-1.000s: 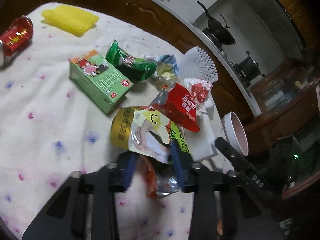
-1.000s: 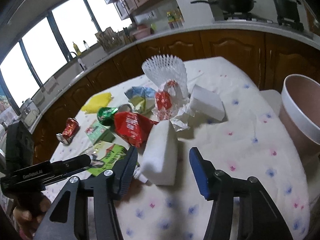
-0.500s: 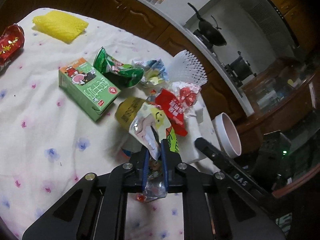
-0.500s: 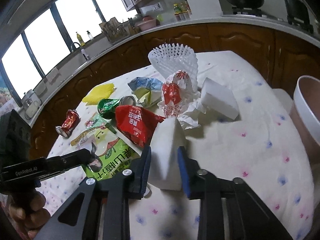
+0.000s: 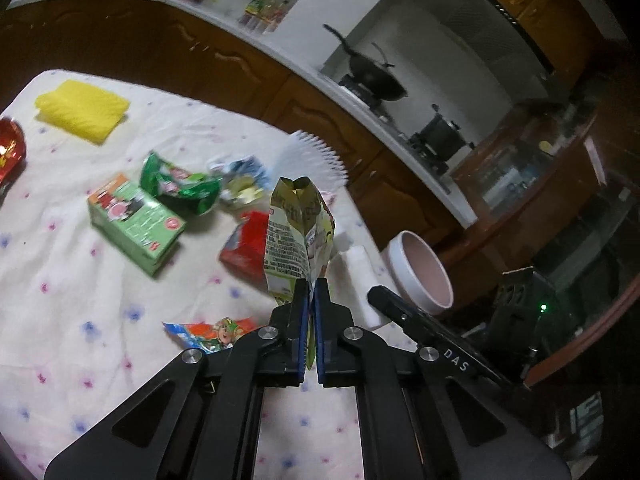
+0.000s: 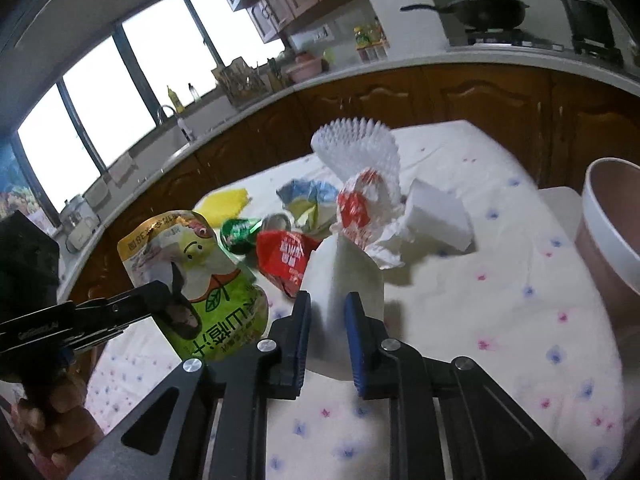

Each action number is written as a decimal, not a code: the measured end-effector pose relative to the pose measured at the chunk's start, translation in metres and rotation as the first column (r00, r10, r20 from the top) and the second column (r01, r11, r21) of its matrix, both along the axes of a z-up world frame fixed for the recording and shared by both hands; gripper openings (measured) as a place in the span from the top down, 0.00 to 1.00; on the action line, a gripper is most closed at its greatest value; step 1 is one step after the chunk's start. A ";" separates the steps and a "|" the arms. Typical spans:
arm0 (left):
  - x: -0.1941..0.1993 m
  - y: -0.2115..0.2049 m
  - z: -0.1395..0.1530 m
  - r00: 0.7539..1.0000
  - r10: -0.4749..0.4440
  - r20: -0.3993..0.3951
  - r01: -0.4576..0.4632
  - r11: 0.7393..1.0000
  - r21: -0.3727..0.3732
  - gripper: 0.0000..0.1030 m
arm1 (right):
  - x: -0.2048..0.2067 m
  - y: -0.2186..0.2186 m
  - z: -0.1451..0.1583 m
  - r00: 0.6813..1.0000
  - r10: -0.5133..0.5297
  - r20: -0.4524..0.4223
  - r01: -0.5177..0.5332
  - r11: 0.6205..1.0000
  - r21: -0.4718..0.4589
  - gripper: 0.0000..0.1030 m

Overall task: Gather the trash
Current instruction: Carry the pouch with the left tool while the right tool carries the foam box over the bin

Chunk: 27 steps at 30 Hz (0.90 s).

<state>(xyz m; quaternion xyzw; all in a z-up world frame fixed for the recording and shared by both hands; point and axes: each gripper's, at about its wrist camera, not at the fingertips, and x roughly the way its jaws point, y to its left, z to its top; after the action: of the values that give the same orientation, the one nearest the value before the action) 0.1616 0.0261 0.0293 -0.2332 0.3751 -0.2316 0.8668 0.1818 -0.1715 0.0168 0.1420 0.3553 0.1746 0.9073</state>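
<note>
My left gripper [image 5: 311, 294] is shut on a yellow-green juice pouch [image 5: 298, 240] and holds it upright above the table; the pouch also shows in the right wrist view [image 6: 196, 276], hanging from the left gripper [image 6: 176, 304]. My right gripper [image 6: 326, 312] is shut on a white foam block [image 6: 344, 280], seen in the left wrist view [image 5: 360, 276] too. A red wrapper [image 5: 244, 246], a green carton [image 5: 136, 222], a green wrapper [image 5: 180, 186] and a small orange wrapper [image 5: 212, 330] lie on the cloth.
A pink-lined white bucket [image 5: 420, 274] stands off the table's right edge, also in the right wrist view [image 6: 612, 232]. A yellow cloth [image 5: 82, 110], a crushed red can [image 5: 10, 152], a white foam net [image 6: 360, 152], a second foam block [image 6: 438, 216] and crumpled paper [image 6: 368, 216] lie on the flowered tablecloth [image 6: 500, 340].
My left gripper closed on the juice pouch and lifted it off the table, uncovering the orange wrapper. My right gripper closed on the white foam block and raised it slightly.
</note>
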 end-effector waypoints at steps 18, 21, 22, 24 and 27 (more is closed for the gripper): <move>0.020 -0.127 0.034 0.969 -0.235 0.076 0.234 0.972 0.029 0.98 | -0.041 -0.128 0.032 0.965 -0.250 0.076 0.247 0.968 0.047 0.83; 0.025 -0.151 0.042 0.958 -0.272 0.092 0.270 0.962 0.036 0.98 | -0.046 -0.150 0.034 0.952 -0.294 0.080 0.291 0.955 0.049 0.83; 0.028 -0.159 0.044 0.954 -0.284 0.095 0.282 0.959 0.038 0.98 | -0.046 -0.157 0.034 0.948 -0.307 0.081 0.304 0.951 0.051 0.83; 0.033 -0.172 0.047 0.947 -0.306 0.095 0.304 0.952 0.037 0.98 | -0.048 -0.170 0.035 0.939 -0.333 0.082 0.329 0.943 0.049 0.83; 0.043 -0.194 0.051 0.938 -0.334 0.095 0.332 0.942 0.037 0.98 | -0.047 -0.189 0.034 0.927 -0.367 0.075 0.363 0.930 0.059 0.83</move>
<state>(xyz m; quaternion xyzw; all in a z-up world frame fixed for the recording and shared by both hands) 0.2047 -0.1681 0.0798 -0.1455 0.3675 -0.3825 0.8351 0.1347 -0.3602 0.0512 0.2178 0.2801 0.0165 0.9348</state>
